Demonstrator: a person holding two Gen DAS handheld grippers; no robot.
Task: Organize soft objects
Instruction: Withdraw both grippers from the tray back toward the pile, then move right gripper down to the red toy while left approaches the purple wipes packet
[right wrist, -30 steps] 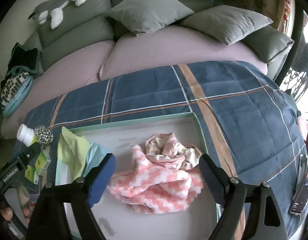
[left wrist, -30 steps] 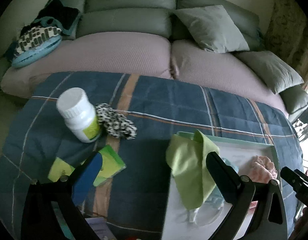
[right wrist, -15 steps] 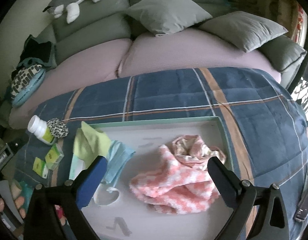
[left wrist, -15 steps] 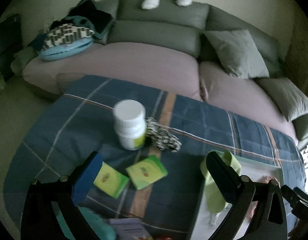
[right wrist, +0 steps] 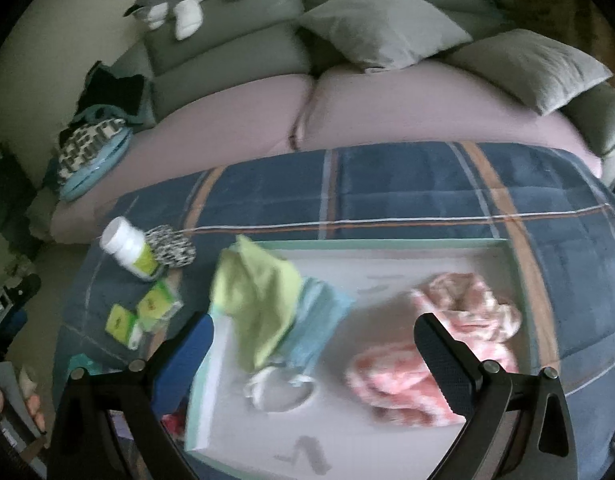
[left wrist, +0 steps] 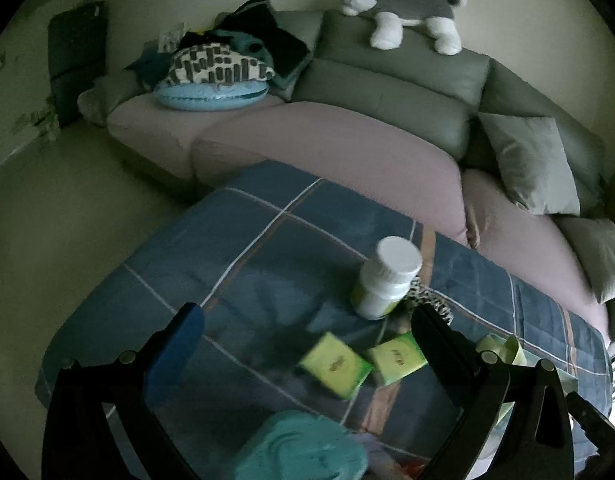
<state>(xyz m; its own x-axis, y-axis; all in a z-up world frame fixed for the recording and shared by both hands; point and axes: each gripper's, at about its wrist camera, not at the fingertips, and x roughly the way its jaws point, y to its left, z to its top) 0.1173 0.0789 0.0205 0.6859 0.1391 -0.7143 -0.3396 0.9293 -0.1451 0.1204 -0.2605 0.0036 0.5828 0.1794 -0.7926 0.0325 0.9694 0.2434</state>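
Blue plaid blanket spread before a grey sofa, plush dog on its back, tray holding green cloth and pink knit, bottle beside, left gripper and right gripper both held apart, empty.

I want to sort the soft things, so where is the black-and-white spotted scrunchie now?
In the right wrist view the spotted scrunchie lies on the blue blanket, left of the tray, touching the white bottle; the left wrist view shows it behind that bottle.
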